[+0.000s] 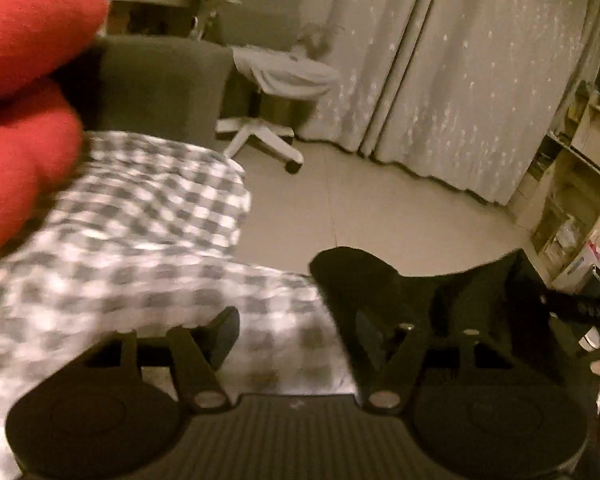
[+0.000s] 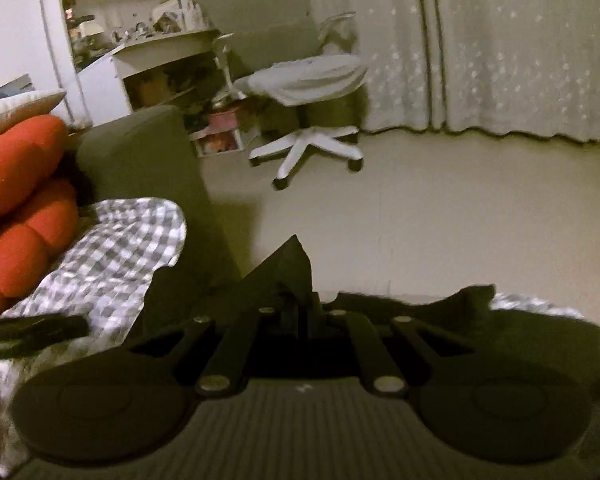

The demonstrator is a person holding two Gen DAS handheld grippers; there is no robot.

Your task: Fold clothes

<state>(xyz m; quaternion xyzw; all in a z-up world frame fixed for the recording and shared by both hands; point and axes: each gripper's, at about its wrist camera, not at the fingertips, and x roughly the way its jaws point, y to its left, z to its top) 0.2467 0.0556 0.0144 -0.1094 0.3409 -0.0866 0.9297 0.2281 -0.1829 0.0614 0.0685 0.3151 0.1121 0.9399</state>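
Gripping a dark garment (image 2: 440, 316), the right hand-held gripper (image 2: 296, 312) has its fingers drawn together on a raised peak of cloth. The left hand-held gripper (image 1: 296, 332) stands spread, one finger against the same garment above the checked bedspread (image 1: 132, 216). Folded shape cannot be judged; the fold appears midway.

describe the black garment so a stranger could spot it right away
Find the checked grey-and-white bedcover. At its floor-side edge lies the black garment, a peak pinched in the right tongs. It is the only plain black cloth, unlike the red cushions.
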